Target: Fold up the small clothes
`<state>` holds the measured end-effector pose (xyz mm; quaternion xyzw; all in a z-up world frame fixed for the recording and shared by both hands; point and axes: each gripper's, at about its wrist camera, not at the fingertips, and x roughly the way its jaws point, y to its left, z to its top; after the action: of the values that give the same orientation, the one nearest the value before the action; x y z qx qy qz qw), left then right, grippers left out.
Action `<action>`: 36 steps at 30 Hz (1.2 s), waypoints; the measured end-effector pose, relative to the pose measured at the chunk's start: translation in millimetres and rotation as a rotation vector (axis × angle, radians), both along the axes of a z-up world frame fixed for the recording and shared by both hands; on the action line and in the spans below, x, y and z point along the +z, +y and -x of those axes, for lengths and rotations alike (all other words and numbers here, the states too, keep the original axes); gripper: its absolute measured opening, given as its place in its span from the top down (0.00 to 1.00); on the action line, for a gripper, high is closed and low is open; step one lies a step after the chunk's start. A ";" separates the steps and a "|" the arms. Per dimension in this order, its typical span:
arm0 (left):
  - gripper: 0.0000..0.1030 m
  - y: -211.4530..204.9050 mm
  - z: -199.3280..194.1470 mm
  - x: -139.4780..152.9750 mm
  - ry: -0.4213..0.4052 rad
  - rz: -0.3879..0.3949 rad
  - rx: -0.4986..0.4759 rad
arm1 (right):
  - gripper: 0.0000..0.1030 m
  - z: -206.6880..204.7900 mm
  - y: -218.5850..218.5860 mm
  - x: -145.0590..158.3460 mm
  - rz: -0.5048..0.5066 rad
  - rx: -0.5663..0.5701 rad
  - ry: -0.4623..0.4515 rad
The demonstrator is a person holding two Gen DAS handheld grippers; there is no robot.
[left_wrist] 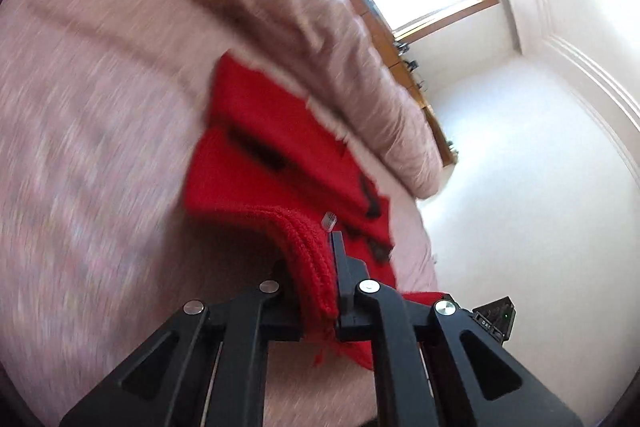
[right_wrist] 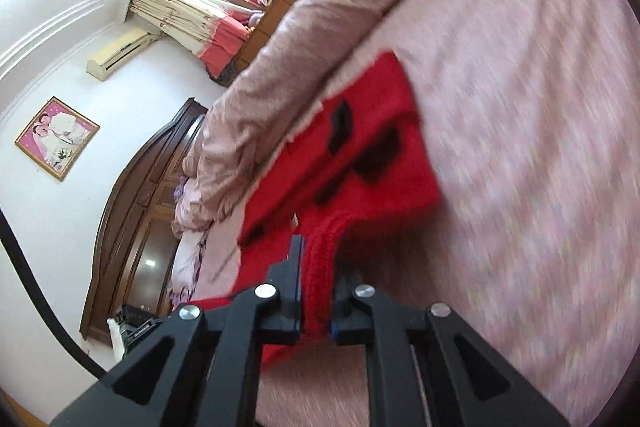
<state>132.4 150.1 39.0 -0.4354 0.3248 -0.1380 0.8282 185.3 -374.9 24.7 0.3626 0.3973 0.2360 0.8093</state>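
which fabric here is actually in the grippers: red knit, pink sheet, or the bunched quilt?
The red knit: its ribbed edge is pinched in both the left gripper and the right gripper. Sheet and quilt lie ungripped.

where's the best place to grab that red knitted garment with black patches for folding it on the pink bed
Grip the thick ribbed hem of the red knitted garment with black patches, coming from its near edge. That rib is a firm, bunched band lifting off the pink bedspread. The left gripper and right gripper are each shut on it.
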 end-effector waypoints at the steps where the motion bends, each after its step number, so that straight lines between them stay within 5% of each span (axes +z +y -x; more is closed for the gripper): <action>1: 0.98 3.4 -12.9 6.8 -0.014 0.003 0.000 | 0.91 -19.0 3.4 8.7 -0.004 0.002 -0.007; 6: 0.98 18.8 -105.0 34.6 -0.071 0.016 0.018 | 0.91 -112.0 16.4 36.7 0.037 -0.008 -0.039; 10: 0.98 32.2 -179.3 24.4 -0.055 0.005 0.073 | 0.91 -192.5 27.4 35.6 0.055 -0.043 -0.032; 12: 0.83 41.5 -212.1 3.8 0.020 -0.018 0.138 | 0.88 -223.7 31.1 25.3 0.108 -0.076 -0.029; 14: 0.62 51.7 -230.5 -26.8 0.136 -0.010 0.198 | 0.64 -256.3 35.4 1.5 0.194 -0.119 -0.004; 15: 0.62 55.5 -233.3 -38.0 0.160 0.006 0.200 | 0.55 -263.4 35.5 -10.3 0.226 -0.130 0.029; 19: 0.55 57.0 -214.9 -46.7 0.113 -0.053 0.186 | 0.29 -250.2 27.8 -43.1 0.241 -0.130 0.095; 23: 0.49 46.3 -183.0 -46.8 0.134 -0.124 0.127 | 0.20 -214.0 9.9 -43.3 0.269 -0.158 0.075; 28: 0.42 28.4 -134.6 -60.0 0.171 -0.202 0.072 | 0.13 -147.9 -19.4 -54.2 0.187 -0.199 0.097; 36: 0.35 15.1 -121.1 -89.1 0.257 -0.146 0.061 | 0.13 -128.3 -20.8 -67.8 0.082 -0.117 0.115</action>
<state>253.4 165.2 -50.1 -0.3976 0.4239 -0.0319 0.8132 313.6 -395.7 -43.2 0.3646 0.4306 0.1507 0.8118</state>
